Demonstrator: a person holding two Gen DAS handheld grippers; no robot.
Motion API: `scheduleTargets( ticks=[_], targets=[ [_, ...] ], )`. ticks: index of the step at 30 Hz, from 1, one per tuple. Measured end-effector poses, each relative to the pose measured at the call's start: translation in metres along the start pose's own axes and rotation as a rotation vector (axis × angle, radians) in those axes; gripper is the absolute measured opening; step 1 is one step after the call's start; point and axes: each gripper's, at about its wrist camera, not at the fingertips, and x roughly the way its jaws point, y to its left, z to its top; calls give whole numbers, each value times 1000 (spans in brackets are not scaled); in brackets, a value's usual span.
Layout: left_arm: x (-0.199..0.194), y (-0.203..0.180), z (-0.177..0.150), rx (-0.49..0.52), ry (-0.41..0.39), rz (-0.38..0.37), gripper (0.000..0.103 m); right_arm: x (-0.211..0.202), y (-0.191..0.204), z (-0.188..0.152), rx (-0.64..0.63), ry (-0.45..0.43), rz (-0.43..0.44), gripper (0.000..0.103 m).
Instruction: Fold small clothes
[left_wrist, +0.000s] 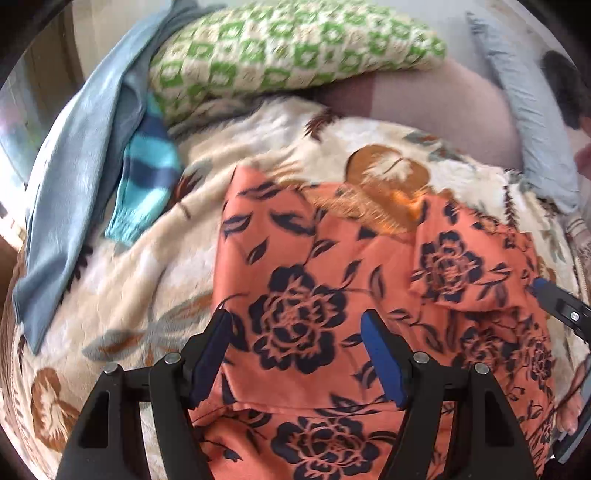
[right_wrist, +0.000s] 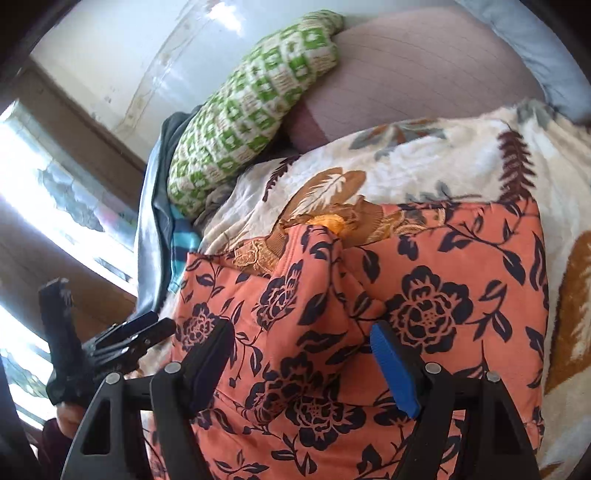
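An orange garment with dark navy flowers (left_wrist: 332, 280) lies spread on a cream floral blanket (left_wrist: 147, 266), its sides folded in toward the middle. It also shows in the right wrist view (right_wrist: 406, 295). My left gripper (left_wrist: 297, 328) hovers open just above its lower middle, holding nothing. My right gripper (right_wrist: 301, 339) is open above the same garment, also holding nothing. The right gripper shows at the right edge of the left wrist view (left_wrist: 561, 302). The left gripper shows at the left of the right wrist view (right_wrist: 122, 339).
A green-and-white patterned pillow (left_wrist: 288, 48) lies at the back. A grey-blue cloth (left_wrist: 81, 166) and a teal striped garment (left_wrist: 147, 173) lie at the left. A mauve cushion (left_wrist: 443, 107) and pale blue pillow (left_wrist: 532, 122) sit at the right. A window (right_wrist: 44, 206) is left.
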Motion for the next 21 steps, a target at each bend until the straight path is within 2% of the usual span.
scheduleTargets(
  ticks=[2, 4, 7, 8, 9, 12, 14, 16, 17, 19, 21],
  targets=[
    [22, 4, -10, -4, 61, 42, 73, 7, 28, -6, -156, -8, -97, 79],
    [28, 3, -18, 12, 47, 64, 73, 15, 45, -14, -278, -22, -199, 79],
    [28, 6, -21, 16, 48, 64, 75, 42, 42, -19, -346, 18, -409, 72],
    [31, 10, -20, 0, 64, 57, 76, 50, 28, -15, -307, 48, -440, 55],
    [33, 15, -18, -26, 77, 40, 79, 50, 8, -12, -210, 77, -419, 45],
    [37, 27, -17, -79, 91, 20, 81, 30, -64, -1, 224, 124, -233, 45],
    [37, 29, -19, -90, 87, 14, 83, 11, -104, -4, 404, 110, -203, 47],
    [36, 28, -20, -88, 77, 20, 83, -6, -133, -9, 474, 94, -273, 48],
    [36, 28, -21, -86, 72, 25, 83, -16, -144, -12, 503, 74, -276, 48],
    [35, 27, -22, -86, 66, 29, 83, -28, -158, -14, 569, 39, -214, 48],
    [34, 27, -23, -86, 63, 31, 83, -37, -156, -7, 542, 11, -227, 48]
  ],
)
